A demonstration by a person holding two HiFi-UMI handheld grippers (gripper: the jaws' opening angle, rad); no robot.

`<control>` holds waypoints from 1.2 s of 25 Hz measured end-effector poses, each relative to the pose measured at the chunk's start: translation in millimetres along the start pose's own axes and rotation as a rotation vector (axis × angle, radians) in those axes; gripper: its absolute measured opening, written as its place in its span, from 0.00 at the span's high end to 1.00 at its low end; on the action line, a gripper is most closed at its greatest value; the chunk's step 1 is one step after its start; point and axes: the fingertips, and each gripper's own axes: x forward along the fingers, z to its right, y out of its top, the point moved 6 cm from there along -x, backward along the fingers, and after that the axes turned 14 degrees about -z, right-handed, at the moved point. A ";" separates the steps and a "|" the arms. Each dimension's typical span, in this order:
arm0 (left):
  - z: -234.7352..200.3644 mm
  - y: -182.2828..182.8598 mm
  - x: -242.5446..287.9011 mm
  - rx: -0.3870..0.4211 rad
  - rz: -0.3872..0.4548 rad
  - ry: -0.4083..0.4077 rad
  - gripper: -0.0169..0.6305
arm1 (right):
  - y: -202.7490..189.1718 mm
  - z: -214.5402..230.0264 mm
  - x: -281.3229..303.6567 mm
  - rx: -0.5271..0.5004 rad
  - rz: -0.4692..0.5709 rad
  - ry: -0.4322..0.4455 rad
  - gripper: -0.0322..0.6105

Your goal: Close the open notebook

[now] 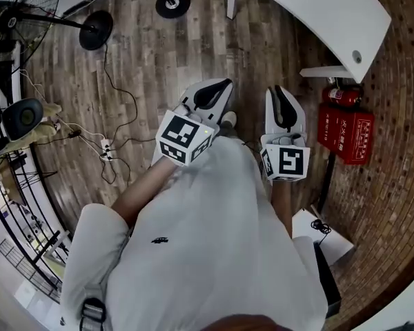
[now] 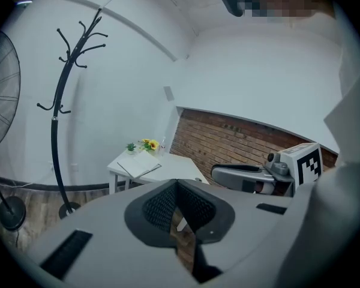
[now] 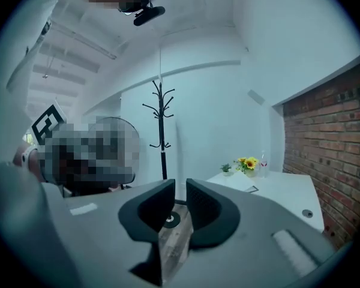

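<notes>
Close to the person's chest, the white-and-black left gripper (image 2: 177,188) is pressed together at its tips, the matching right gripper (image 3: 179,192) slightly spread, both empty. Well beyond, the white paper notebook (image 2: 139,165) lies open on the white worktop (image 2: 179,170) (untouched, so all the closing remains).

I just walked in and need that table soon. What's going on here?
A person stands on the wood floor, well short of the white table, with a gripper in each hand. The open notebook lies on that table beside some yellow flowers, not yet closed. The left hand-held gripper has its jaws together. The right hand-held gripper has its jaws slightly apart. Neither holds anything.
</notes>
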 end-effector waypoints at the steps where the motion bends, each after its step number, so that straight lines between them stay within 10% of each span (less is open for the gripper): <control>1: -11.4 2.7 -5.3 -0.006 0.009 0.000 0.96 | 6.2 -7.1 8.0 -0.010 0.000 -0.003 0.85; 19: -221.5 46.0 -88.3 -0.024 0.096 0.013 0.96 | 97.6 -122.5 159.9 -0.015 0.042 -0.067 0.81; 30: -244.9 51.7 -80.5 -0.015 0.067 -0.054 0.96 | 90.9 -121.8 159.3 0.069 0.038 -0.167 0.81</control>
